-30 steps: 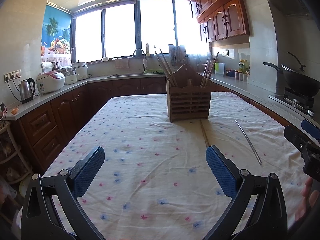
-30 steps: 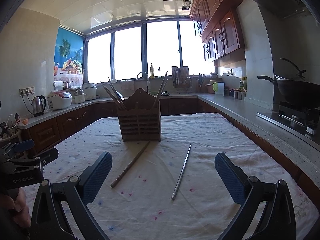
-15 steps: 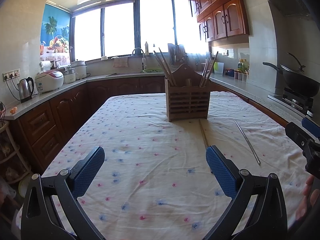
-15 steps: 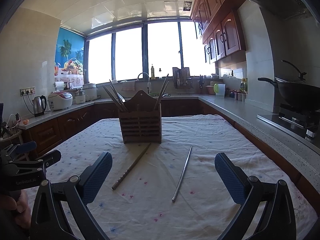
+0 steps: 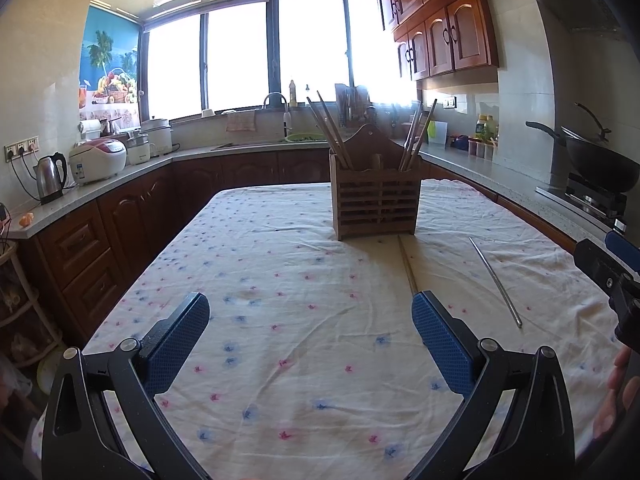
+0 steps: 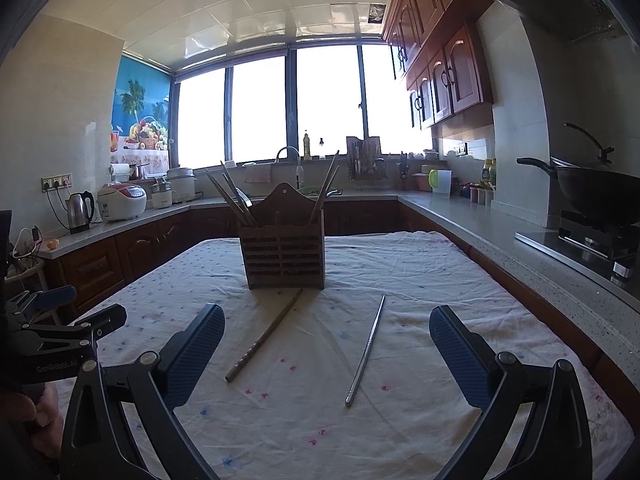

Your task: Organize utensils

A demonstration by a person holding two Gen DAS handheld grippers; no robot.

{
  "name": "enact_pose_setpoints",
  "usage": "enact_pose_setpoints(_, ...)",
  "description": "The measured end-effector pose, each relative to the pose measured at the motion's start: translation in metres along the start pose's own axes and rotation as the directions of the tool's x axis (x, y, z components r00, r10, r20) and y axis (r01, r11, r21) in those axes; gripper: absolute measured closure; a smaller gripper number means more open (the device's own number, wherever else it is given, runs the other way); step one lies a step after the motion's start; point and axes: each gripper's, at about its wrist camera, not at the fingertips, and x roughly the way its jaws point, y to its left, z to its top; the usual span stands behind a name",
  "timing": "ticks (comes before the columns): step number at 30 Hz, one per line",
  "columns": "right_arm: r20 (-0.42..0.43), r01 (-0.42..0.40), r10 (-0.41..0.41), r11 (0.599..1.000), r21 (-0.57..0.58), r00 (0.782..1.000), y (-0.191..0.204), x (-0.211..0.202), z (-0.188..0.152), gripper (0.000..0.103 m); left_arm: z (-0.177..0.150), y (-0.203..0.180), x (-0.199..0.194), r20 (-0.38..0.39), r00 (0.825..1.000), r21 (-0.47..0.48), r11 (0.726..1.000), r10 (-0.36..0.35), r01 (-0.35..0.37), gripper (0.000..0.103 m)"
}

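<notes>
Both tongs, left (image 5: 310,340) and right (image 6: 327,354), spread wide, empty. Wooden chopstick (image 6: 264,336) and metal chopstick (image 6: 366,350) lay on table (image 6: 440,280) before holder (image 6: 285,254), long axes pointing toward holder. Right tongs nearer, both sticks between its fingers.

The surface wears a cream cloth (image 5: 280,264) sprinkled with small pink and blue flowers. The slatted holder (image 6: 283,258) is brown wood, as is one loose chopstick (image 6: 264,336); the other (image 6: 366,354) is silver. Both tools, left (image 5: 310,342) and right (image 6: 327,354), have black frames and blue dimpled pads (image 6: 196,356).
</notes>
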Motion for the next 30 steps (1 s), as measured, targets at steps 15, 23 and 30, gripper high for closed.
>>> enact_pose_setpoints(15,-0.001,-0.004,0.004,1.0,-0.002,1.0,0.0006,0.002,-0.0001,0.0,-0.0013,0.0009,0.0033,-0.008,1.0,-0.002,1.0,-0.006,0.006,0.0)
enact_pose_setpoints(23,-0.004,-0.004,0.004,1.0,-0.001,1.0,0.0007,0.0029,0.0002,0.0,-0.0015,0.0017,0.0044,-0.011,1.0,-0.003,1.0,-0.01,0.01,0.0)
enact_pose_setpoints(30,-0.004,-0.004,0.004,1.0,-0.002,1.0,0.0006,0.0028,0.0002,0.0,-0.0015,0.0011,0.0053,-0.015,1.0,-0.004,1.0,-0.011,0.011,0.0)
